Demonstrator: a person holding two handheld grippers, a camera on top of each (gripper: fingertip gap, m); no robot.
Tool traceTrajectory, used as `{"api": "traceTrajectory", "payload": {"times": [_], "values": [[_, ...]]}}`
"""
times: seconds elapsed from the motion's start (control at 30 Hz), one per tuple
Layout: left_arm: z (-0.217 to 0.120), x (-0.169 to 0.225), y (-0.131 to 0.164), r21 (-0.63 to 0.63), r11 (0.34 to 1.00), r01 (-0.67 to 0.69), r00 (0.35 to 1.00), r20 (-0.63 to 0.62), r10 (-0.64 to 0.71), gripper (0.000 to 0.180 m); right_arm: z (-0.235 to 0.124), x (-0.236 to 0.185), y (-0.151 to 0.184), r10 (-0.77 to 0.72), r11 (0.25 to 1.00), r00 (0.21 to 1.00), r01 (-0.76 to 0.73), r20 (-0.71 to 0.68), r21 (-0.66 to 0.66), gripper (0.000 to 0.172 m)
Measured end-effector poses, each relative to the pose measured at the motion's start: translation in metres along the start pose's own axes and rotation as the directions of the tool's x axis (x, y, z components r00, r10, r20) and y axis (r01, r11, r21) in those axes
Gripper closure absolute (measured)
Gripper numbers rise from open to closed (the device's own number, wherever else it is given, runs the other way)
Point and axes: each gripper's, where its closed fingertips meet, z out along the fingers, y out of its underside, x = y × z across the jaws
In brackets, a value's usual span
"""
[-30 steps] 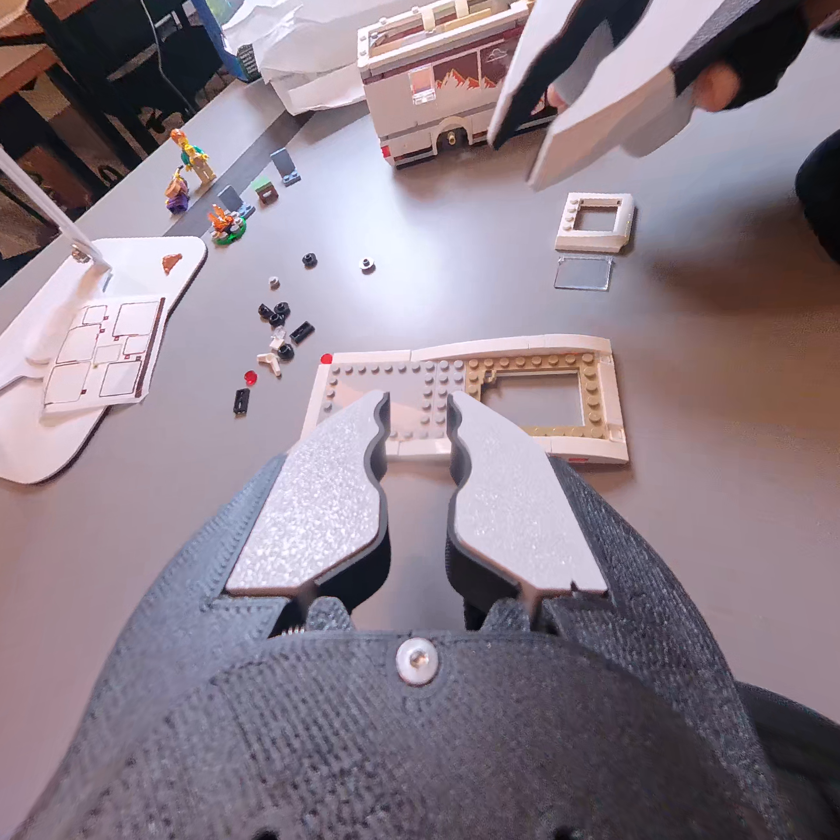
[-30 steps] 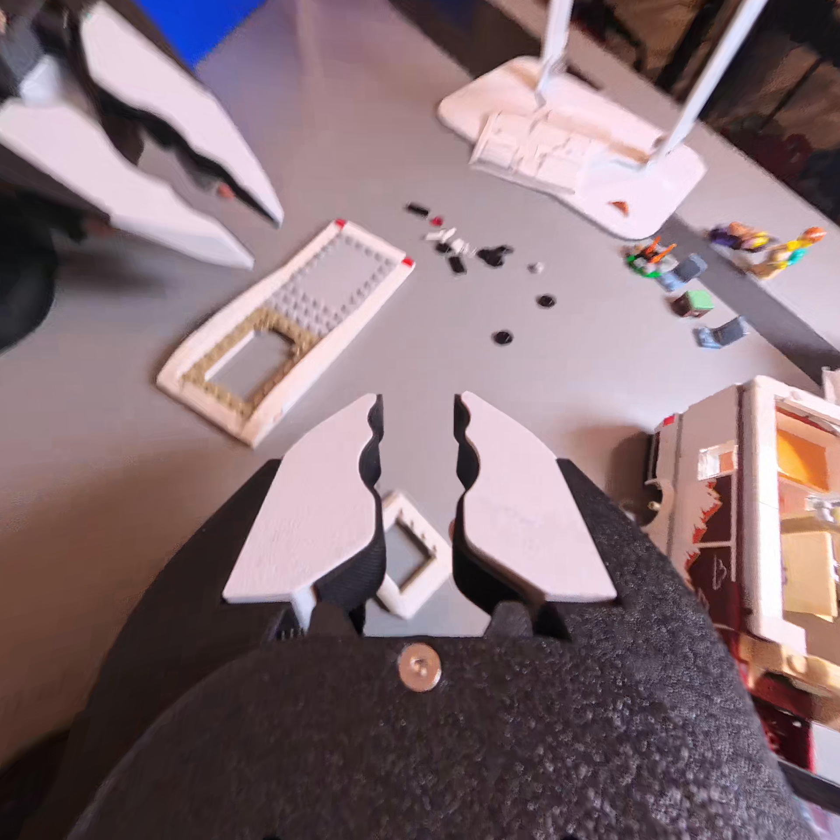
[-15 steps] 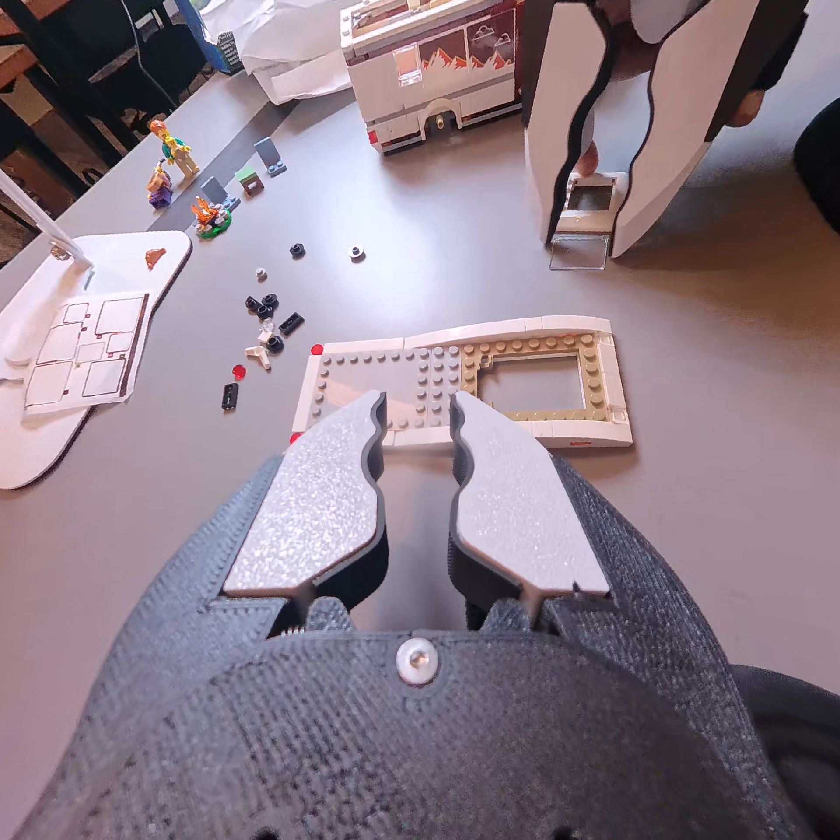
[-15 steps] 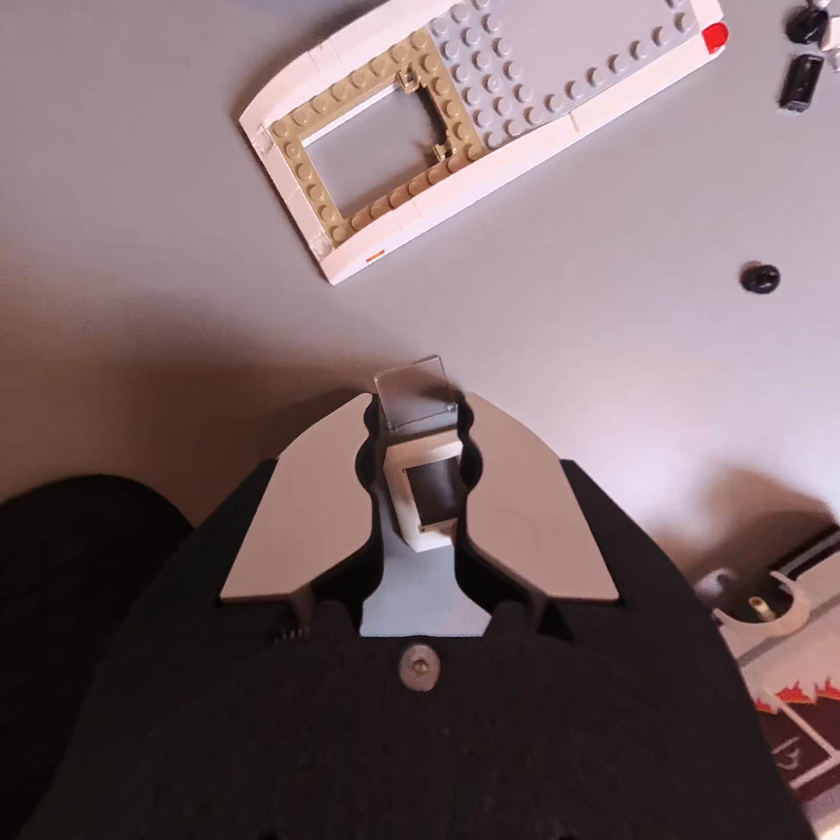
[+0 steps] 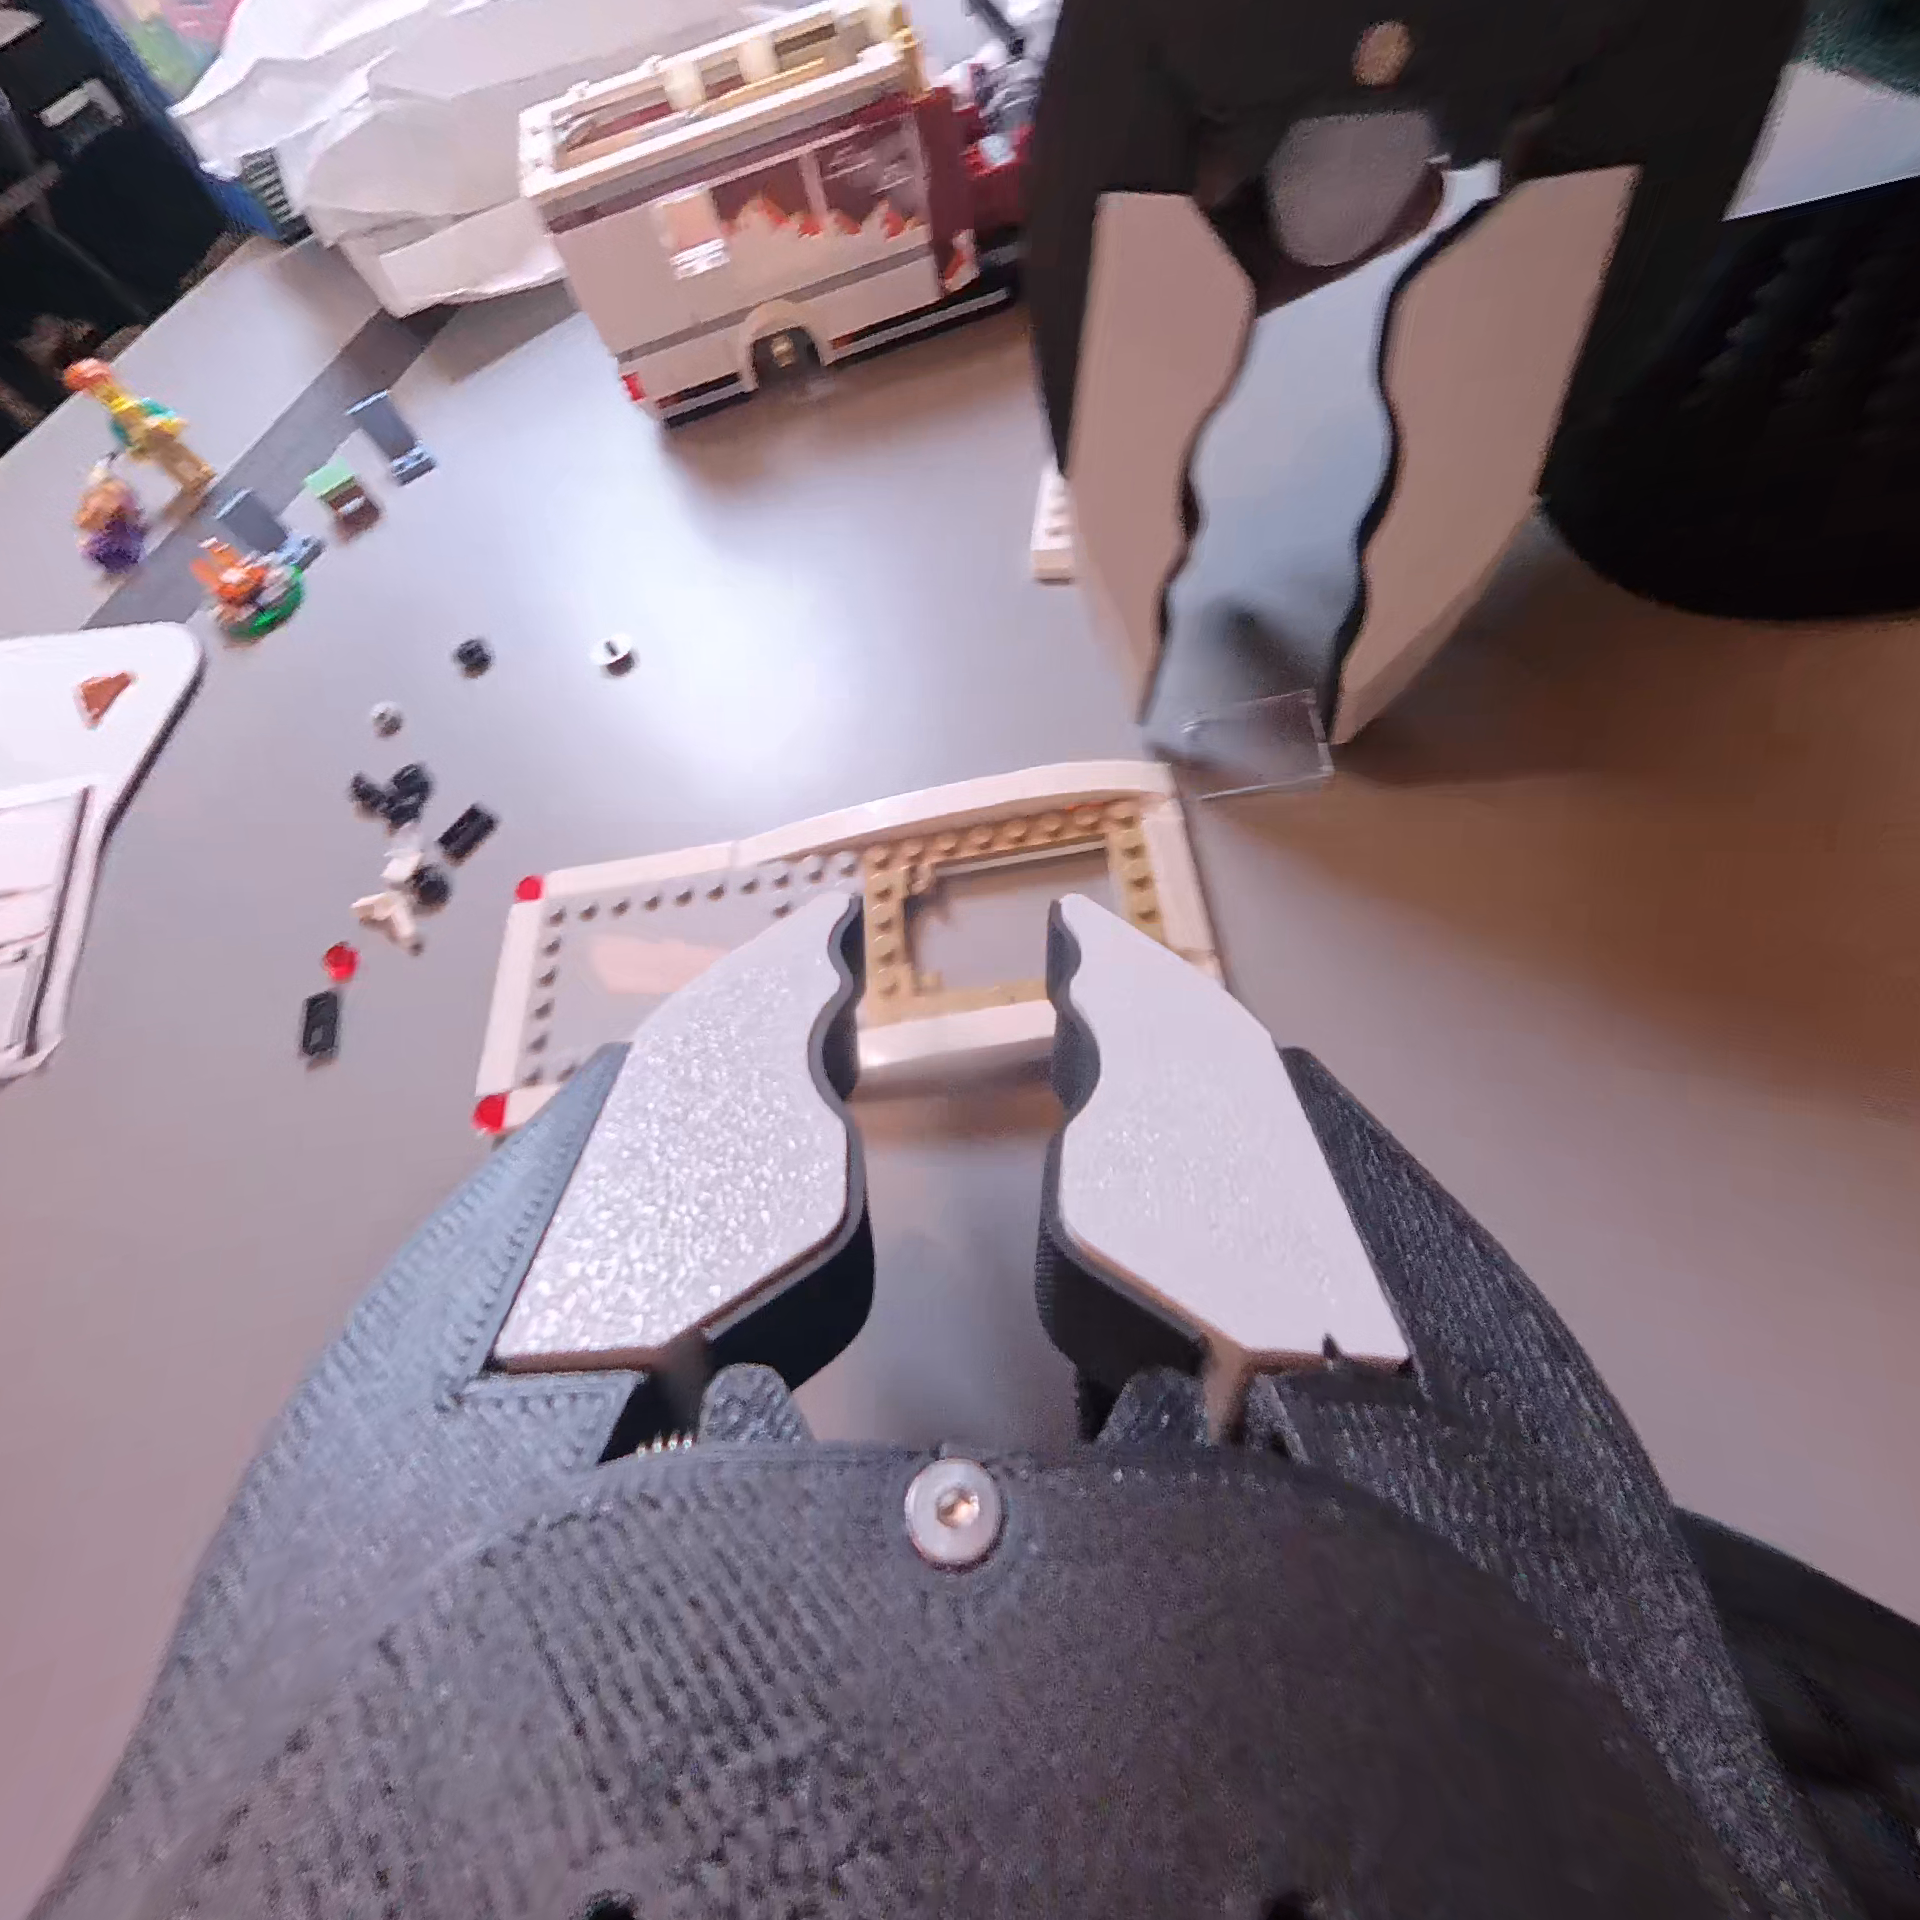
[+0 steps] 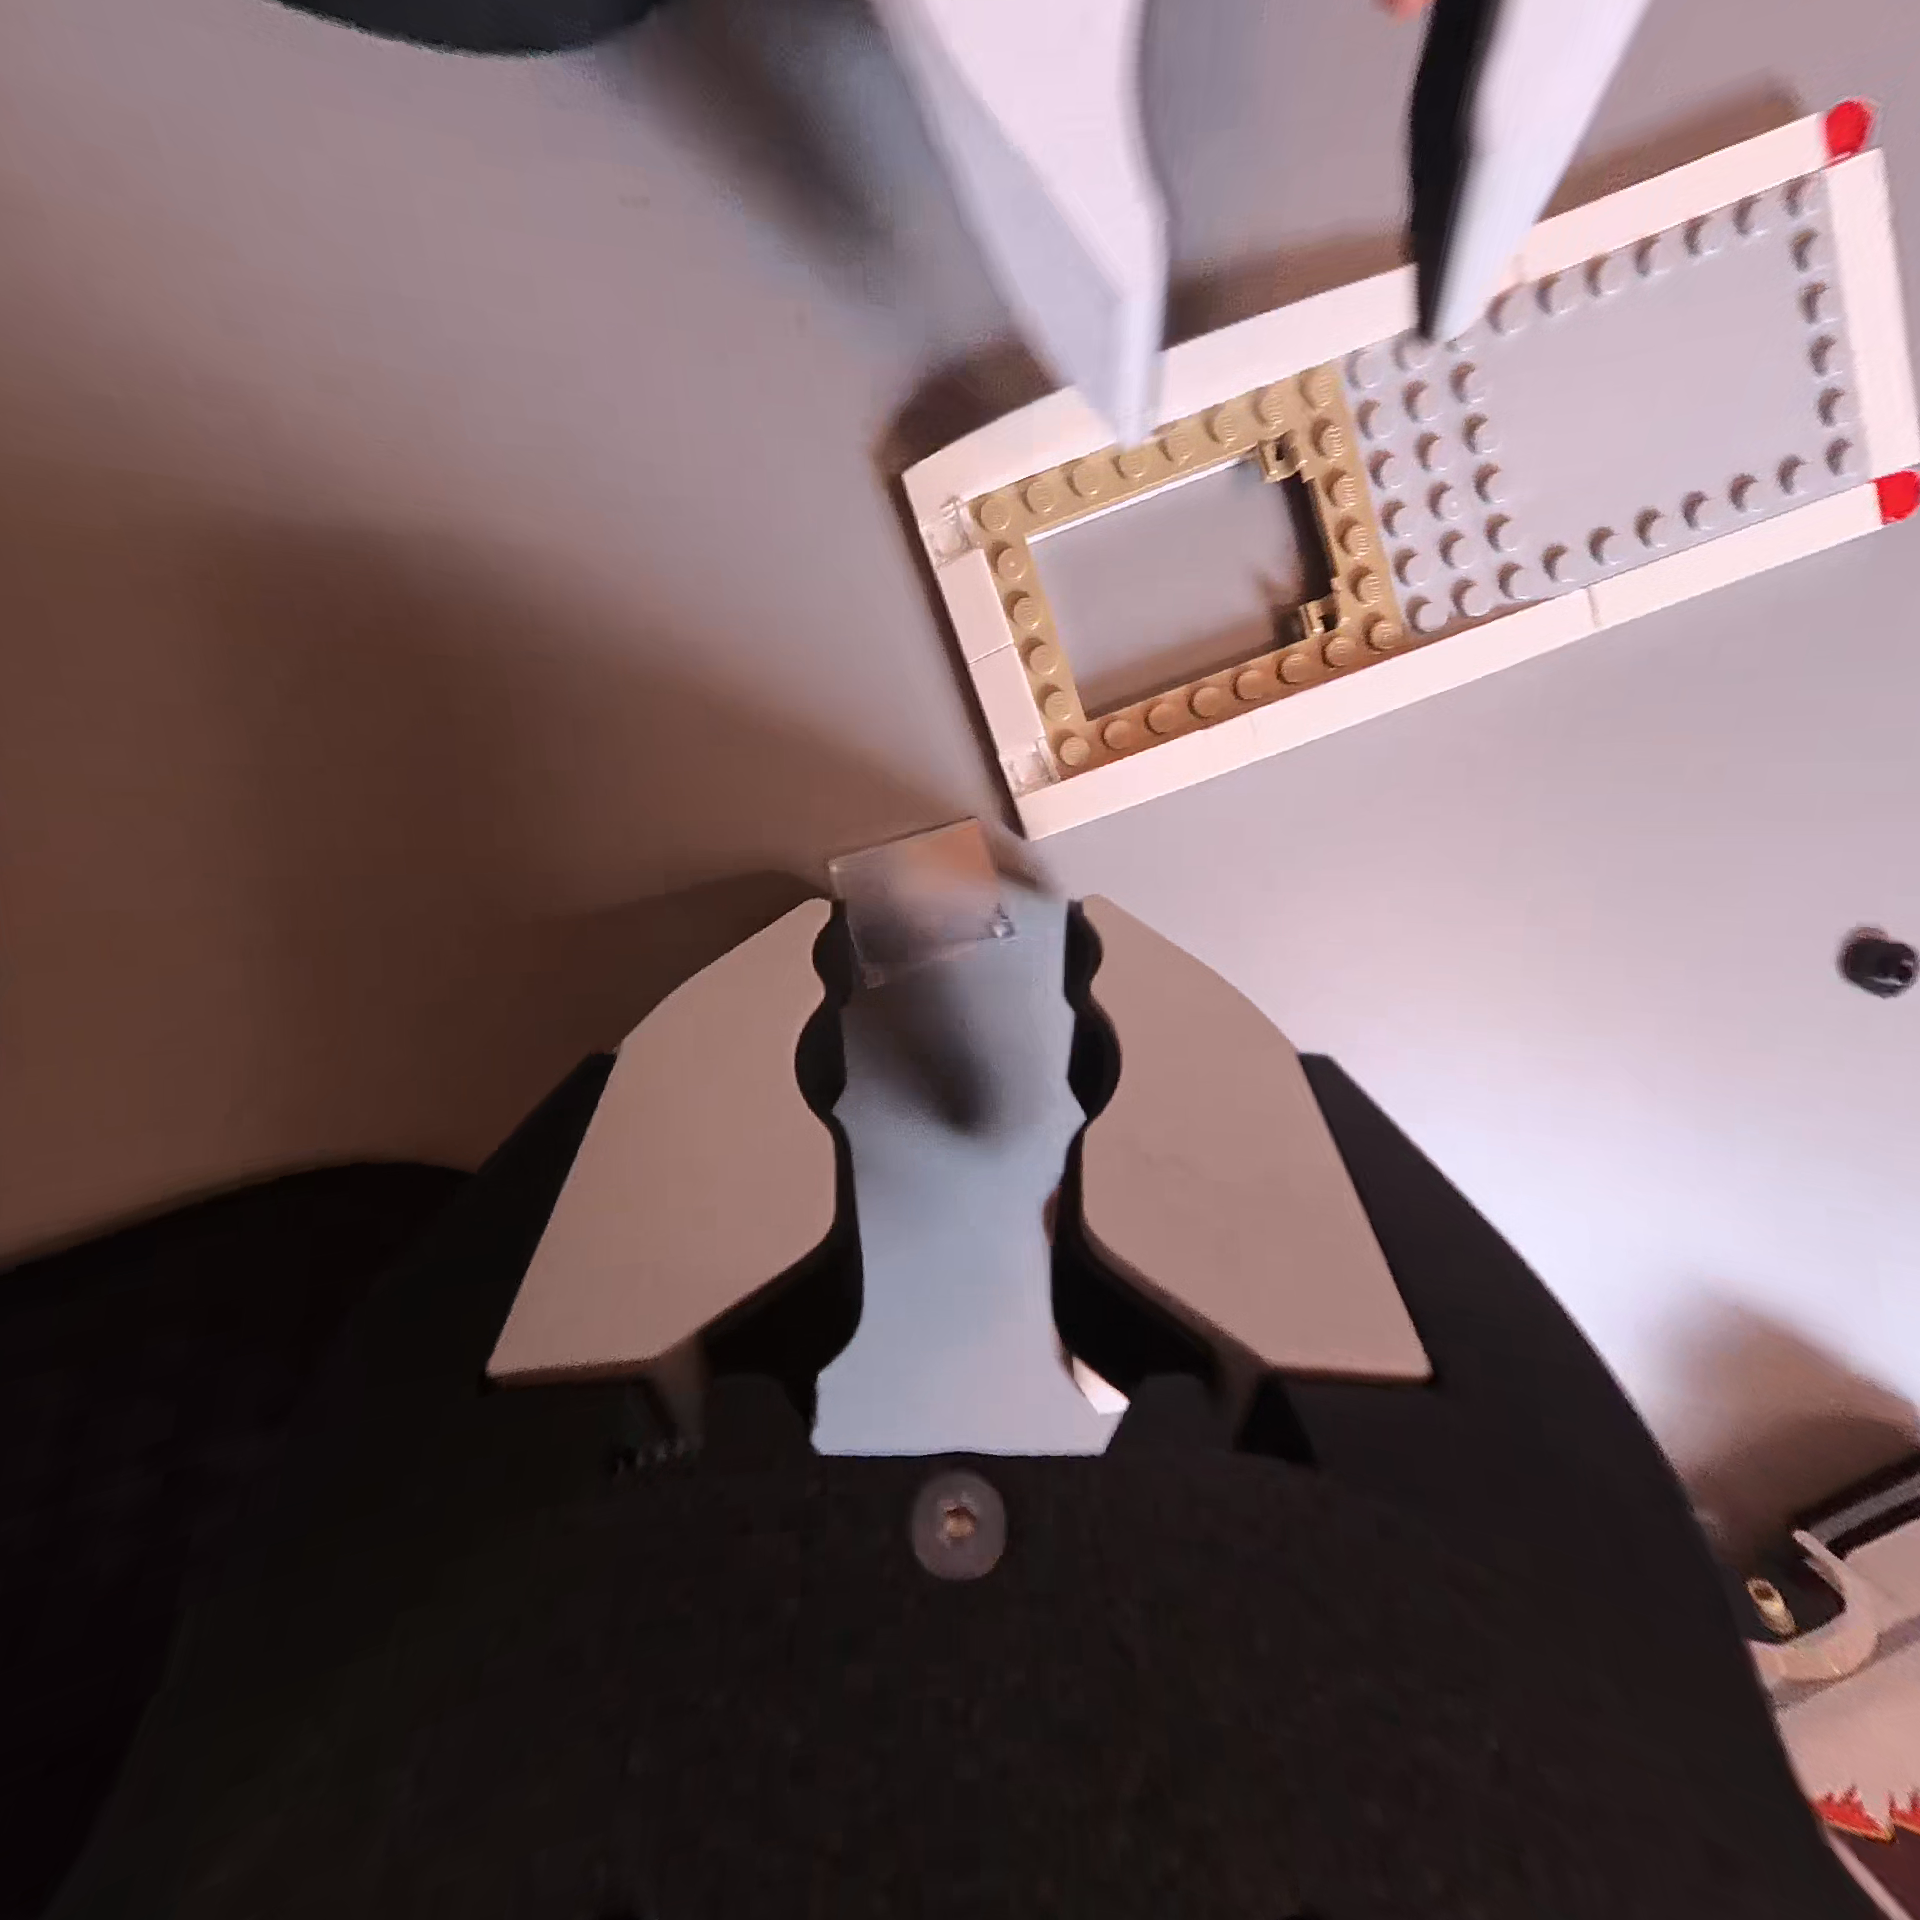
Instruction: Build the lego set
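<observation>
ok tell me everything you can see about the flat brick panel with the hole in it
The panel lies flat on the grey table, studs up. A white smooth border frames a grey studded plate at one end and a tan studded frame around a rectangular opening at the other. Red round pieces mark two corners. The open left gripper hovers over its tan end.

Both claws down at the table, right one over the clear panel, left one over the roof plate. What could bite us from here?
1. The clear panel lies flat between the right claw tips; thin and flat, it may slide rather than lift.
2. It sits close to the roof plate corner, so a tip could nudge that plate.
3. The left claw hangs open over the plate's tan frame, near the right claw; they may collide.
</observation>
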Motion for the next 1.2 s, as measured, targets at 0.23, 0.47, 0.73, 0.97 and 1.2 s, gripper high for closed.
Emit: {"api": "traceTrajectory", "payload": {"times": [0.23,0.47,0.73,0.97,1.2], "values": [[0.018,0.035,0.013,-0.129,0.985,-0.118,0.99,-0.098,0.106,0.125,-0.04,0.031,0.043,0.159,0.986,0.98,-0.151,-0.12,0.077,0.116],[0.01,0.008,0.024,-0.177,0.979,-0.096,0.995,-0.01,0.096,0.137,-0.039,0.045,0.089,0.254,0.967,0.959,-0.251,-0.127,0.036,0.106],[-0.001,-0.004,0.008,-0.062,0.998,-0.015,1.0,0.012,0.016,0.136,-0.029,0.048,0.078,0.232,0.972,0.97,-0.229,-0.073,0.05,0.126],[0.005,0.011,0.001,-0.004,0.999,0.049,0.996,-0.069,-0.05,0.138,-0.023,0.039,0.038,0.155,0.979,0.984,-0.14,-0.093,0.149,0.129],[0.001,0.031,-0.012,0.048,0.979,0.198,0.951,-0.25,-0.18,0.127,-0.017,-0.005,-0.033,-0.034,0.961,0.997,0.052,-0.07,0.271,0.129]]}}
